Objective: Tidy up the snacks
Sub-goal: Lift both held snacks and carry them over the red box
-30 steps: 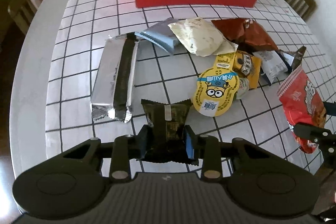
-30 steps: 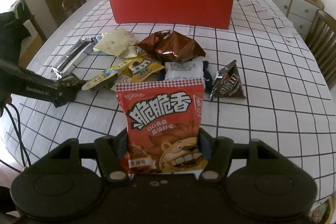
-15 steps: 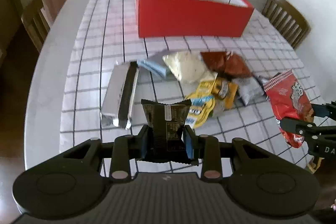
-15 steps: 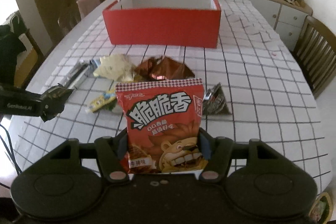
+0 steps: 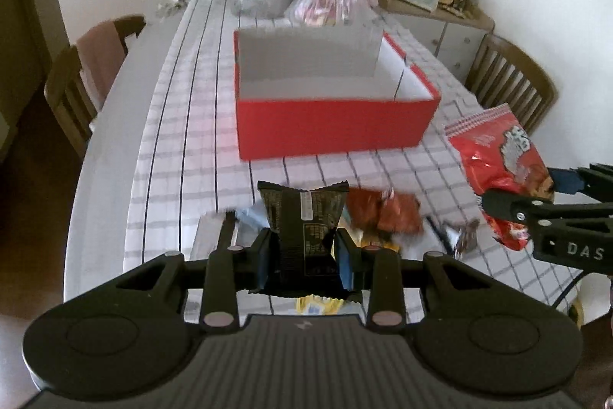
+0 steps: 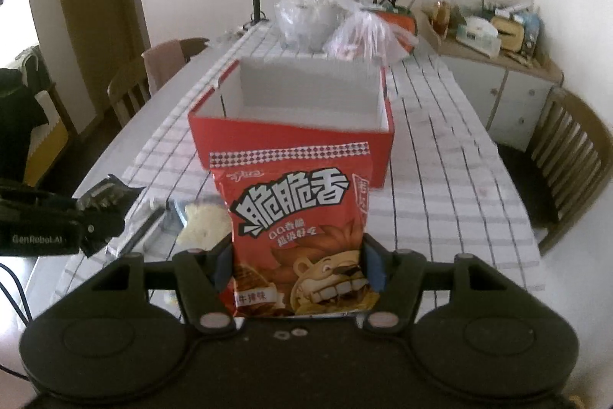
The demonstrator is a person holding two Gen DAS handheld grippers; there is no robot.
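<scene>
Both grippers carried a snack above the desk (image 5: 180,125) toward the red box (image 5: 329,125). The left gripper (image 5: 304,257) was clamped on the lower half of a black packet (image 5: 302,217), which stood upright between the jaws with its crimped top edge free. The right gripper (image 6: 297,271) was likewise closed on a red chip bag (image 6: 293,225), gripped low on both side edges so that the printed face stood upright toward the camera; in the left wrist view the same bag (image 5: 498,163) appeared held aloft beside the box's right end. Holding each pack by its lower part probably left the upper part free to clear the box wall, and a simple release would let it drop inside. The box interior, divided by a white partition (image 5: 398,79), appeared empty.

The remaining snacks (image 5: 383,213) lay on the desk in front of the box, below the grippers, blurred by motion.

Compared with the frames one second earlier, both grippers had risen and tilted up: the box's open interior, then hidden behind its front wall, was now exposed, and the loose snacks had dropped toward the lower edge of each view. Neither grasp had changed.
</scene>
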